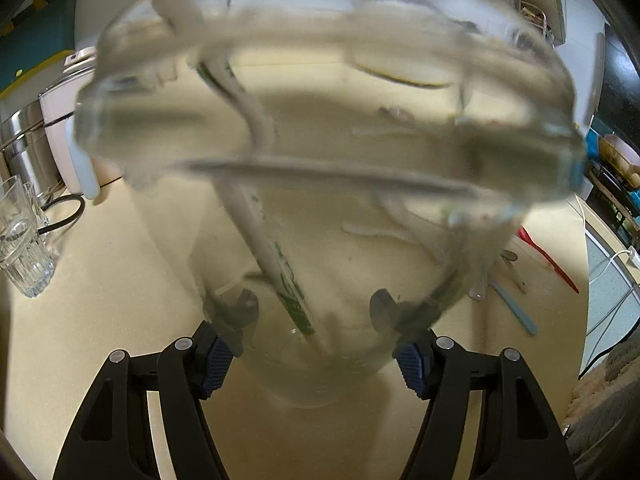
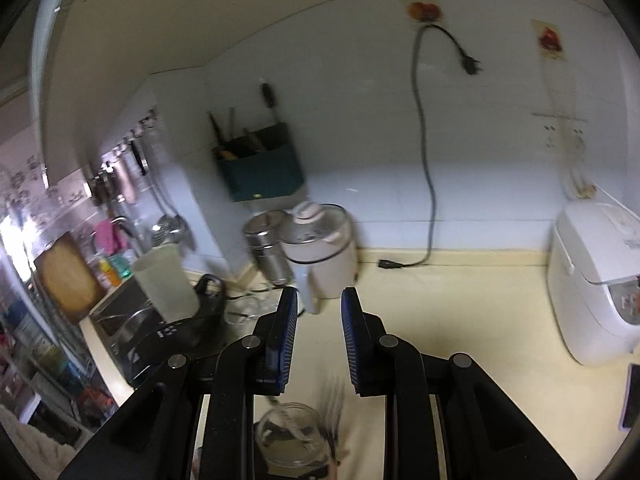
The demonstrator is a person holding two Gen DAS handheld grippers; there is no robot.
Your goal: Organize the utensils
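My left gripper (image 1: 312, 312) is shut on a clear glass jar (image 1: 320, 128) that fills the left wrist view and is held above the beige counter. A paper-wrapped pair of chopsticks (image 1: 280, 264) stands slanted inside the jar. More utensils lie on the counter at the right: a small spoon (image 1: 514, 268), a light blue stick (image 1: 516, 308) and a red utensil (image 1: 548, 256). My right gripper (image 2: 319, 300) is open and empty, raised above the counter. The jar (image 2: 290, 436) also shows low between its arms.
A ribbed drinking glass (image 1: 22, 236) stands at the left of the counter. A white kettle (image 2: 320, 252), a steel canister (image 2: 268, 248) and a rice cooker (image 2: 596, 284) stand by the wall. A teal utensil holder (image 2: 260, 172) hangs on the wall. A sink (image 2: 128, 328) is at left.
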